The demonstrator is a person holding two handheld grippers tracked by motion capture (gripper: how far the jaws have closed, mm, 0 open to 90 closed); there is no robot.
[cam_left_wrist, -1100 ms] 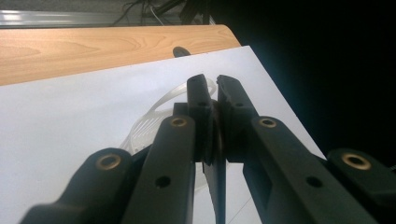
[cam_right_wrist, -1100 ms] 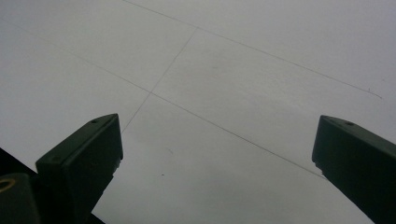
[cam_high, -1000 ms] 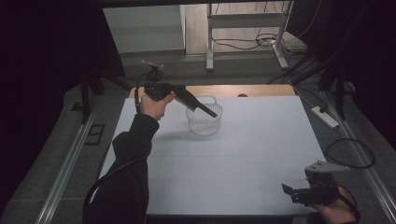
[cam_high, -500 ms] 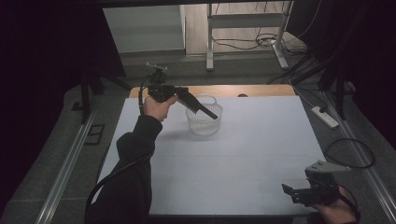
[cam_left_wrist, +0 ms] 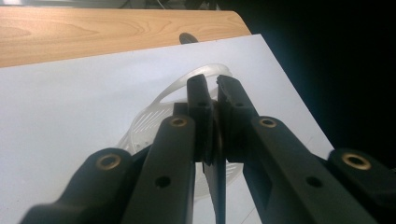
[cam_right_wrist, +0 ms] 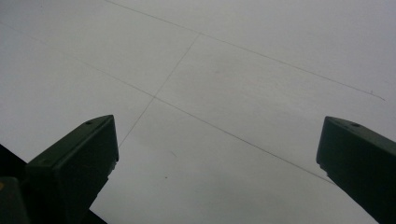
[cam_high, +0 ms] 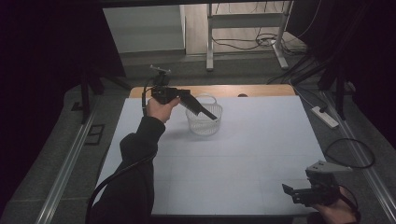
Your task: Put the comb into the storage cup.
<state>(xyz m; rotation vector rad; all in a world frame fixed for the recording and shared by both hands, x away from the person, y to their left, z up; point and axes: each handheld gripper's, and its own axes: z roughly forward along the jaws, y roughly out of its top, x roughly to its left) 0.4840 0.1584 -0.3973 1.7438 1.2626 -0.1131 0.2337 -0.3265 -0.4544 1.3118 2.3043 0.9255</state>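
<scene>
One small clear plastic basket (cam_high: 204, 116) stands on the white table (cam_high: 261, 140), up toward the twelve o'clock edge and a little left of the middle. It looks light and thin-walled, with slotted sides and a hoop handle, so I'd guess it slides or tips easily if nudged and flexes if squeezed hard. The rim or the handle seems the sensible place to take it; the ribbed wall would likely give under the jaws.

The left gripper (cam_high: 212, 116) is held above it, tips pointing toward four o'clock and over the basket's mouth. In the left gripper view its jaws are drawn nearly together, just a sliver of gap at the tips, and something thin and dark (cam_left_wrist: 215, 186) hangs pinched between them lower down; I cannot tell what it is. The basket's rim (cam_left_wrist: 196, 77) curves just beyond the tips.

The right gripper (cam_high: 292, 192) sits low near five o'clock, jaws spread wide over bare table, holding nothing.
</scene>
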